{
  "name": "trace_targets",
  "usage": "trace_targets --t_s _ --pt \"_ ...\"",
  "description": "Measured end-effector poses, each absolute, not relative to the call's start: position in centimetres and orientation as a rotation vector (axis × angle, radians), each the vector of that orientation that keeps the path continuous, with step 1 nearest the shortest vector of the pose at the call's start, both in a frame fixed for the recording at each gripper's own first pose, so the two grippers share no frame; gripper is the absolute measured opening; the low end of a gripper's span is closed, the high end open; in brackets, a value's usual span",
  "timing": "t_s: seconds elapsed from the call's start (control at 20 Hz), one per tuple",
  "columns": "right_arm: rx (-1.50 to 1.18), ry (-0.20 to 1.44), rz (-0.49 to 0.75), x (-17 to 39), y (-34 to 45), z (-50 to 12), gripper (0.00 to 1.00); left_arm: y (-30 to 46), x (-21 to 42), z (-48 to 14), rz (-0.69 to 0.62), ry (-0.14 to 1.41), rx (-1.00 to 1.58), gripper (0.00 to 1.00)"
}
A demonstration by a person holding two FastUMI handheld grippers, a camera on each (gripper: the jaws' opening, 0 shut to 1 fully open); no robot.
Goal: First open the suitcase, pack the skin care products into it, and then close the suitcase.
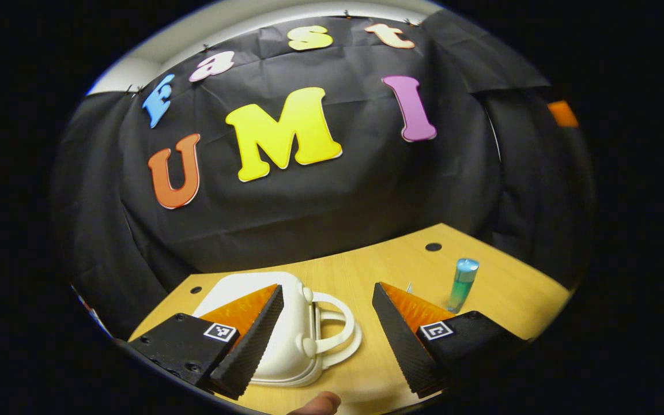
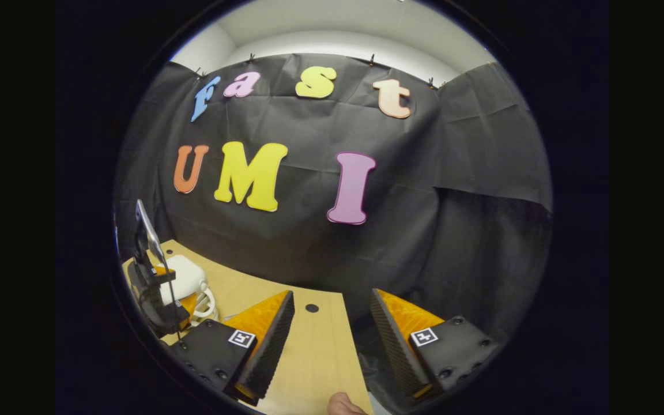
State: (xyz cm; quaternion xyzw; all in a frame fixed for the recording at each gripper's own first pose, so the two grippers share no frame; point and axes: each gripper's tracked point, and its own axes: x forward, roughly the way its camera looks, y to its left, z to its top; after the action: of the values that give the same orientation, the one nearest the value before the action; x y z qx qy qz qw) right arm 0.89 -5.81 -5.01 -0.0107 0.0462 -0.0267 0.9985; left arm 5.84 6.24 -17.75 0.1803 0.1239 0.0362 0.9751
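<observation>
A small white suitcase [image 1: 277, 325] with a looped handle [image 1: 338, 337] lies closed on the wooden table [image 1: 378, 271], partly behind my left finger. My left gripper [image 1: 327, 340] is open just in front of the handle, nothing between its fingers. A slim blue-green skin care bottle [image 1: 462, 284] stands upright to the right, beyond the right finger. In the right gripper view my right gripper [image 2: 332, 340] is open over the table's right edge, holding nothing. The white suitcase [image 2: 185, 276] appears far left there, with the other gripper [image 2: 156, 300] in front of it.
The black cloth wall rises close behind the table. Round holes [image 1: 433, 246] mark the table's far corners. In the right gripper view the table edge [image 2: 350, 346] runs between my fingers, with dark cloth beyond. A fingertip [image 1: 317, 403] shows at the bottom.
</observation>
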Motion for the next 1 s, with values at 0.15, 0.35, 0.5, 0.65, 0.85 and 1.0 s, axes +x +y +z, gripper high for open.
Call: trace_targets --t_s 0.15,0.35,0.5,0.65,0.85,1.0 --pt "-0.016 0.106 -0.089 0.9 -8.2 -5.7 0.79 6.7 6.6 -20.4 0.053 0.288 0.543 0.99" --pt "-0.016 0.123 -0.123 0.8 -10.9 -6.6 0.79 7.3 7.7 -23.1 0.043 0.315 0.713 0.97" --pt "-0.026 0.132 -0.131 0.5 -12.5 -7.2 0.79 7.3 8.1 -24.0 0.01 0.316 0.834 0.98" --pt "-0.022 0.158 -0.131 0.5 -14.1 -8.6 0.78 8.0 7.7 -26.1 0.01 0.365 0.972 0.97" --pt "0.008 0.192 -0.119 1.2 -15.3 -9.9 0.8 9.8 9.1 -28.3 0.065 0.433 1.182 0.93" --pt "0.01 0.19 -0.087 1.4 -15.4 -10.1 0.79 11.0 10.1 -28.0 0.109 0.466 1.337 0.71"
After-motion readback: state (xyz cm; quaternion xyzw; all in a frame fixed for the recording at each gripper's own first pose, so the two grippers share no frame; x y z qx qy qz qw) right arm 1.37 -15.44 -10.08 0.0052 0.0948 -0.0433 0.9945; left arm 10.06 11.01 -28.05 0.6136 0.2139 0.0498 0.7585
